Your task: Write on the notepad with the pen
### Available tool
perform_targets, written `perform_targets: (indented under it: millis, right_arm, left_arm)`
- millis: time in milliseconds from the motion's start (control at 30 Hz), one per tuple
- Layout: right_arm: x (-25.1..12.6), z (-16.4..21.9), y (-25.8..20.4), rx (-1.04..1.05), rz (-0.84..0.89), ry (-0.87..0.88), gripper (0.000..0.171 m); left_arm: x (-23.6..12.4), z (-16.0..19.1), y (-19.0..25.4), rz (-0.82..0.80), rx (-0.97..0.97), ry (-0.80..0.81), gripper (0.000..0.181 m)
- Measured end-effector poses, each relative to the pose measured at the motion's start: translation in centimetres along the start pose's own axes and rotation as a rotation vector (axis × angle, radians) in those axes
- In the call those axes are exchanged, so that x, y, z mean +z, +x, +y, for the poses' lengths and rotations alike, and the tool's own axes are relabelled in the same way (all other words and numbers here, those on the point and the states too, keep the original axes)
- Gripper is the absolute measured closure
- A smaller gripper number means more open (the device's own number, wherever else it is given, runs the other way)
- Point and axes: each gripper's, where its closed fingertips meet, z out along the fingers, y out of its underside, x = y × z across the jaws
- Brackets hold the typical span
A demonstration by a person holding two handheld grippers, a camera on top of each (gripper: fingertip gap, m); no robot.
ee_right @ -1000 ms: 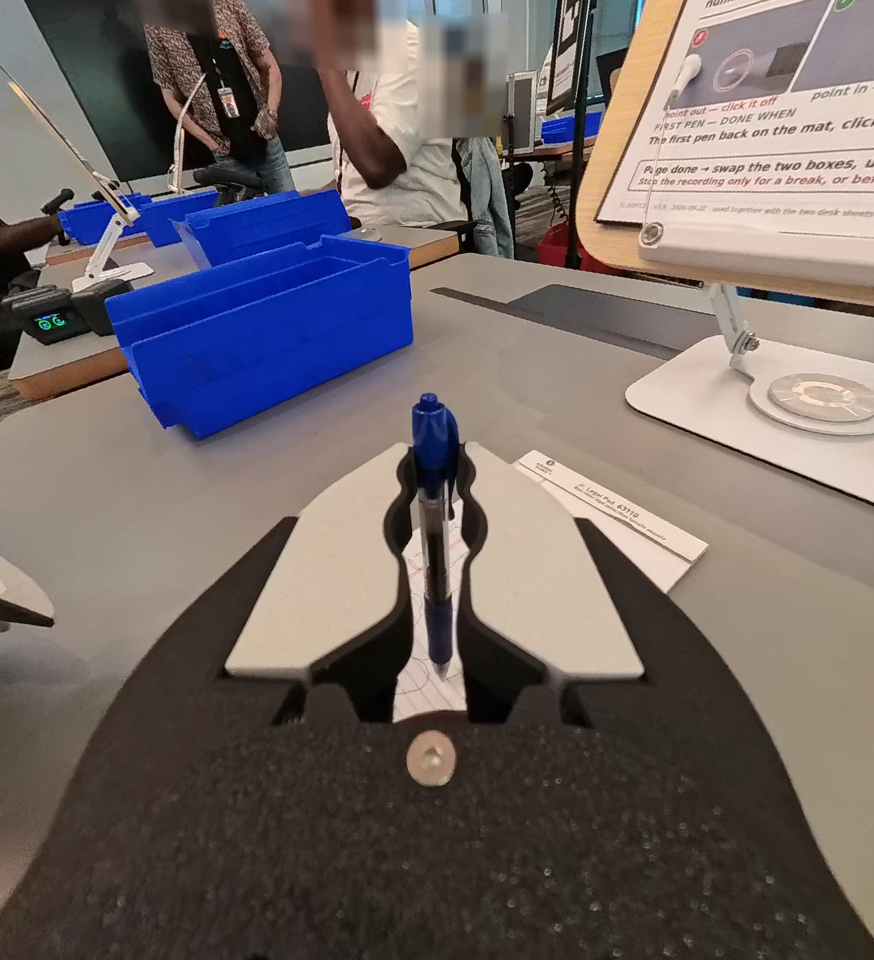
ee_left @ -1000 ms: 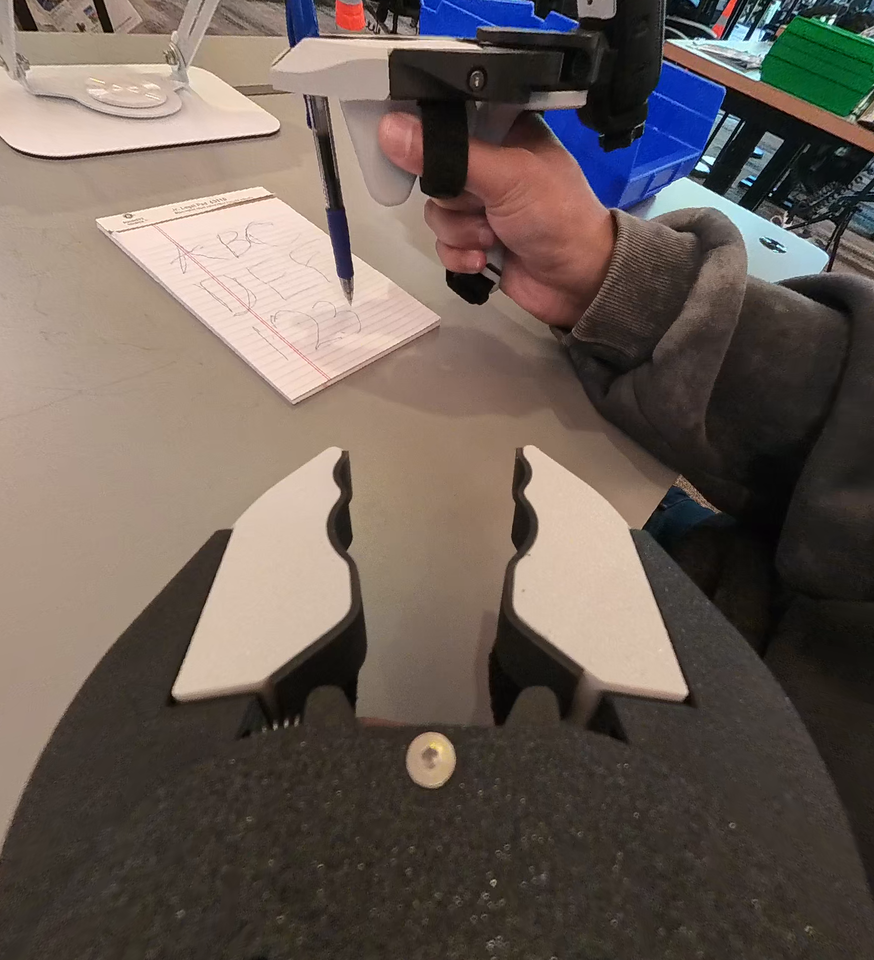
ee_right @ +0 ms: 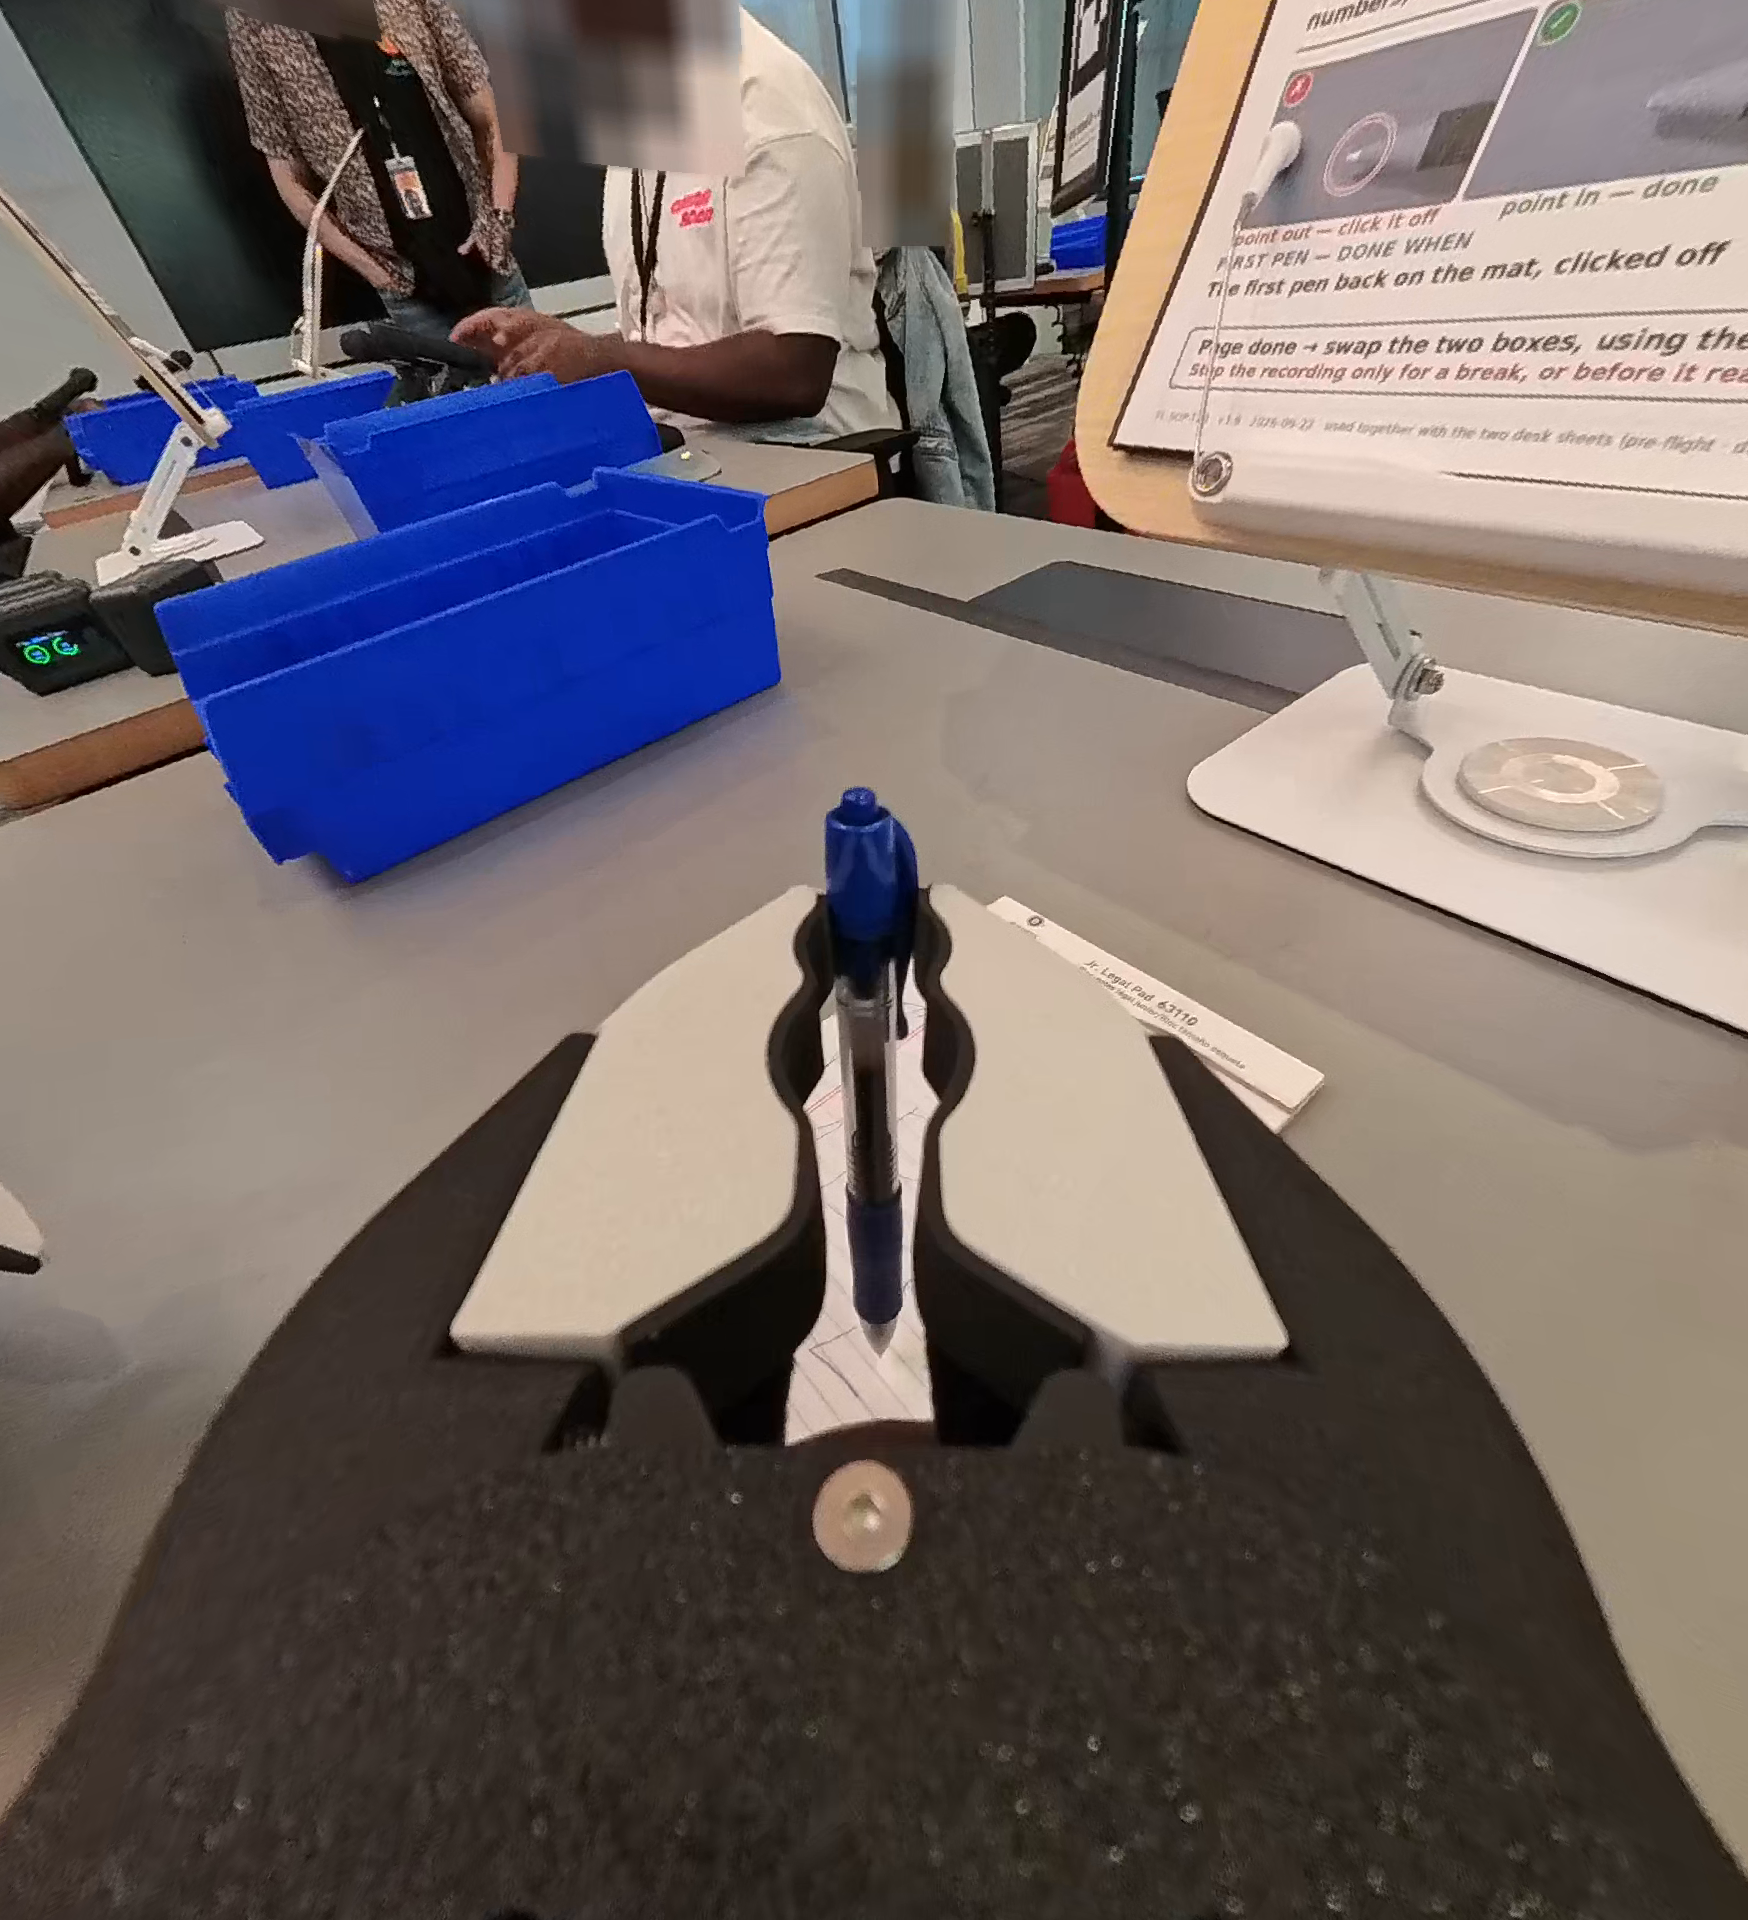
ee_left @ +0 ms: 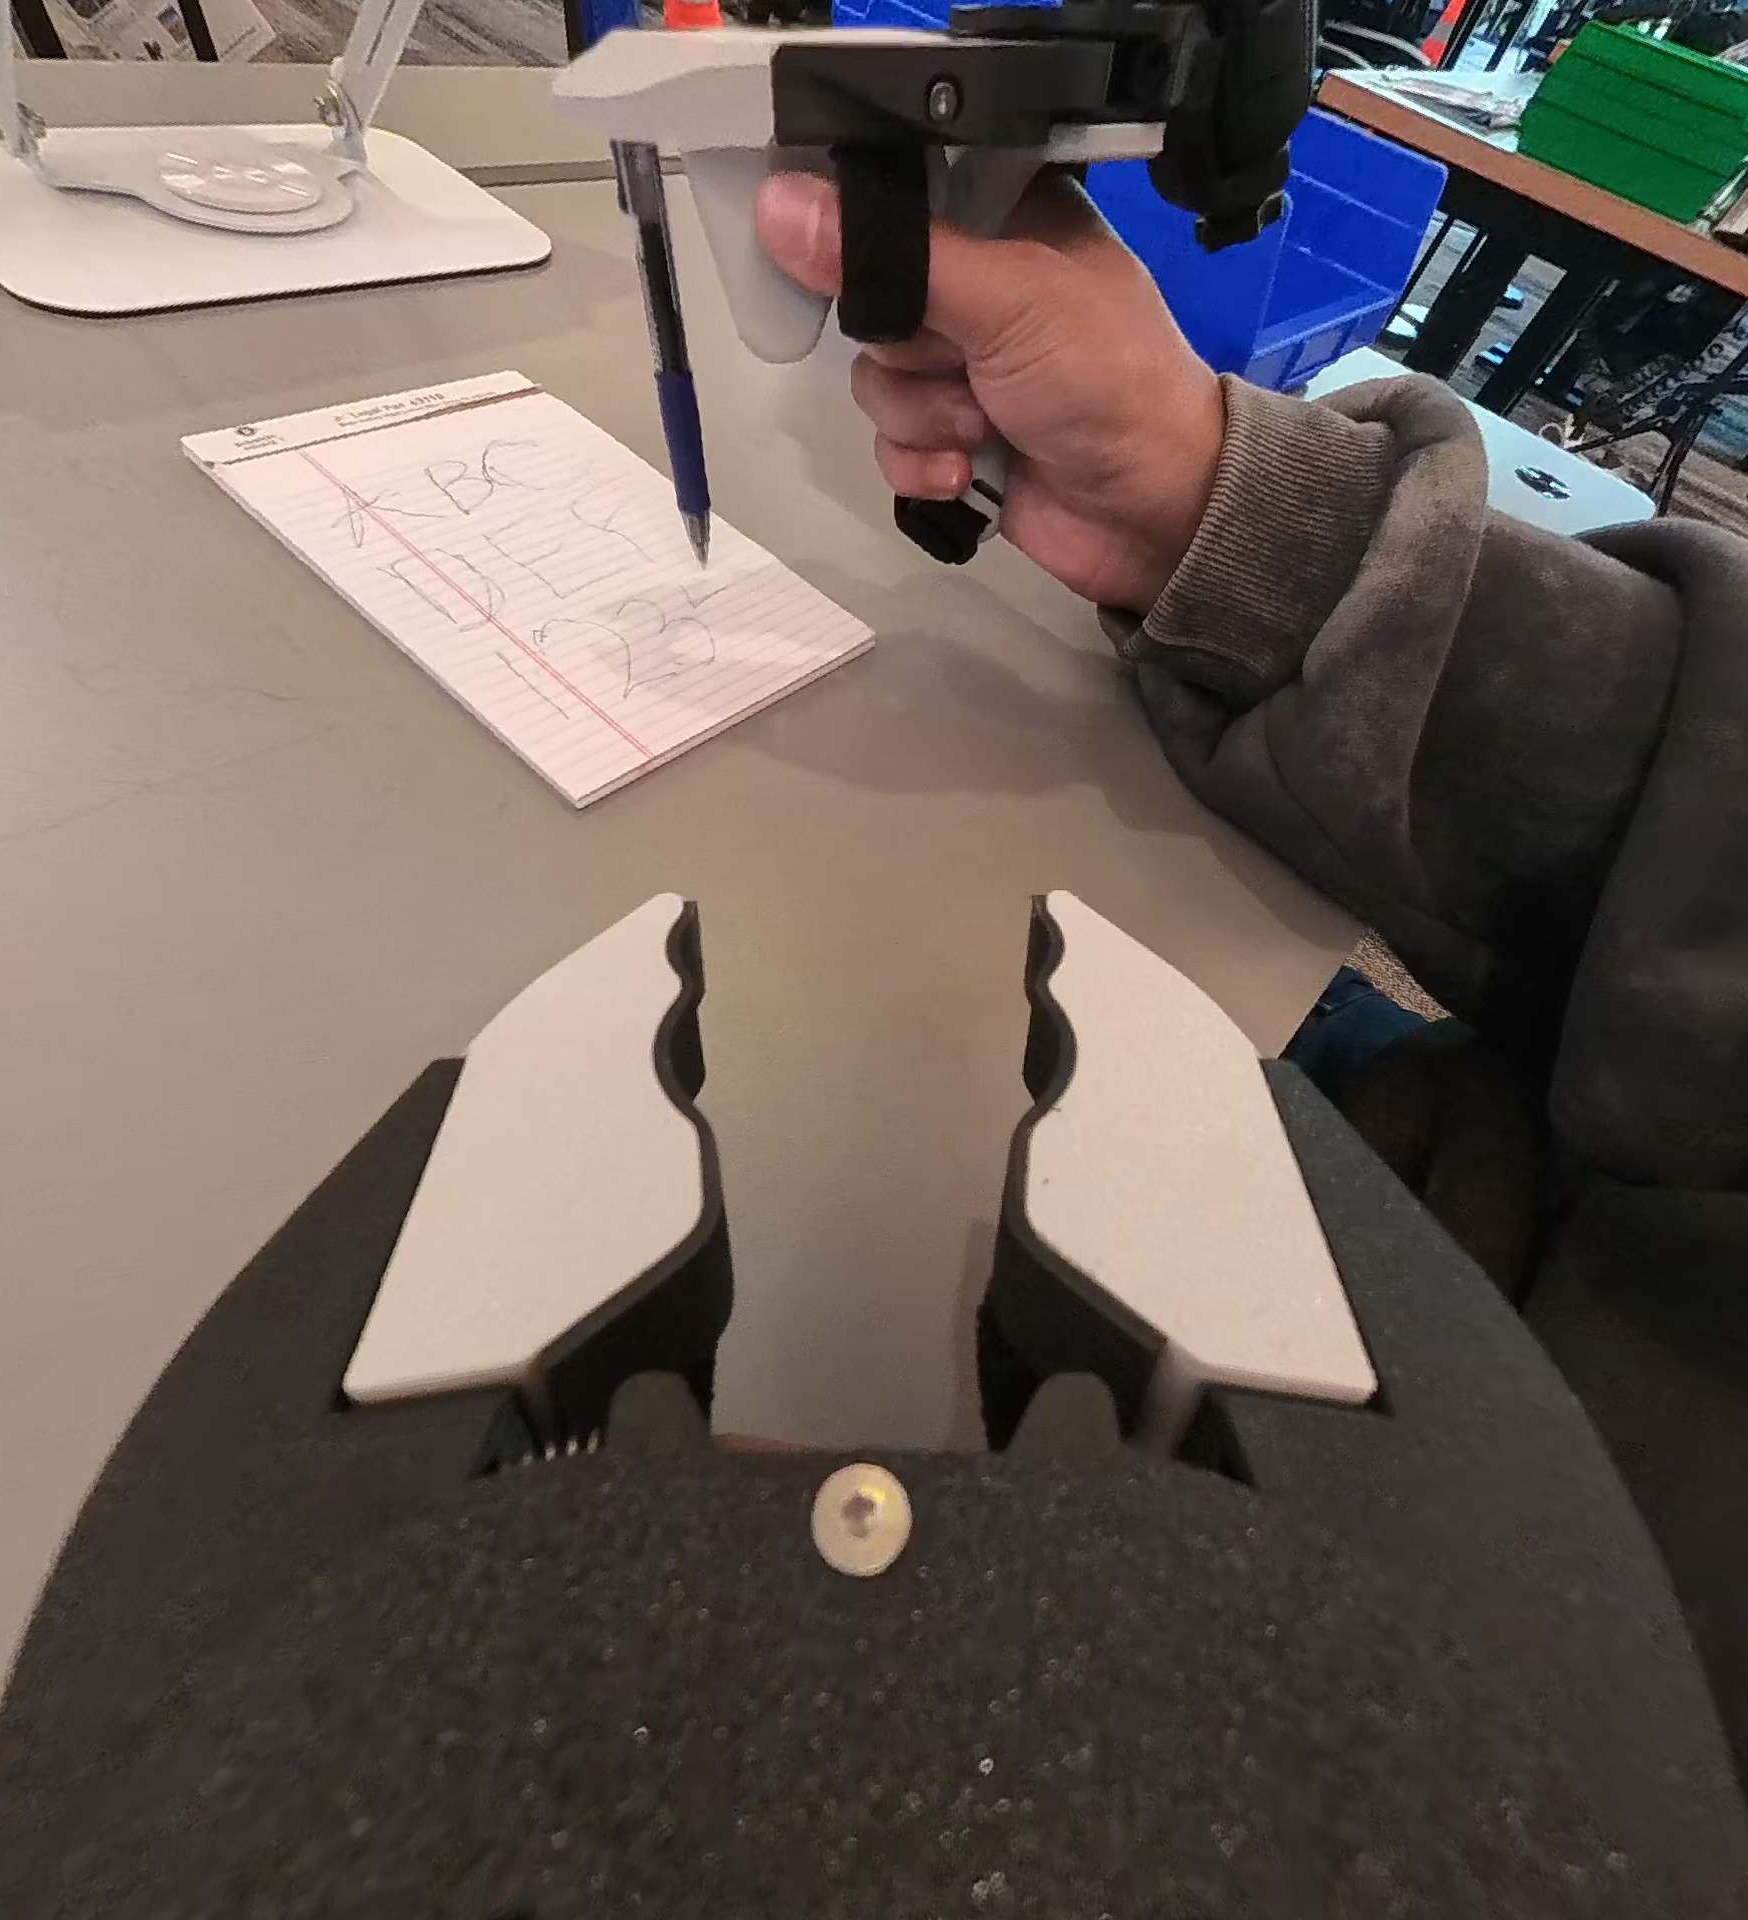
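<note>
A white lined notepad (ee_left: 527,582) with a red margin line and handwriting on it lies on the grey table. My right gripper (ee_right: 870,914) is shut on a blue pen (ee_right: 870,1101) and holds it nearly upright over the pad. In the left wrist view the pen (ee_left: 667,353) hangs from the right gripper, its tip just above the pad's right part, level with the second written row. The notepad's top edge (ee_right: 1161,1008) shows past the right fingers. My left gripper (ee_left: 865,914) is open and empty, low over the table in front of the pad.
A white stand base (ee_left: 226,208) sits behind the pad and carries an instruction board (ee_right: 1472,260). Blue bins (ee_right: 475,665) stand at the table's far side. A hand and grey sleeve (ee_left: 1369,644) hold the right gripper. People sit at other tables behind. Tip to tip, the grippers are about 20 cm apart.
The pen has lifted and moved a little up the page and to the right. A new stroke shows at the end of the bottom row. My left gripper has not moved.
</note>
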Motion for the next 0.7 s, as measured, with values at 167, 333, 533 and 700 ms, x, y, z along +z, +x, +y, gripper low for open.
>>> perform_targets:
  millis: [167, 333, 533, 700]
  right_arm:
    - [0.38, 0.26, 0.13, 0.003, -0.005, -0.010, 0.159]
    - [0.32, 0.30, -0.07, -0.007, -0.008, -0.020, 0.157]
    - [0.02, 0.42, -0.38, 0.001, -0.014, -0.023, 0.157]
    - [-0.22, 0.52, -0.66, 0.006, -0.013, -0.024, 0.157]
  left_arm:
    - [0.02, 0.05, 0.03, -0.001, 0.004, -0.003, 0.122]
    - [0.00, 0.02, -0.06, -0.001, 0.001, -0.001, 0.122]
    - [-0.01, 0.03, 0.10, -0.001, 0.007, -0.002, 0.122]
    - [-0.04, -0.01, 0.14, -0.001, 0.008, -0.002, 0.122]
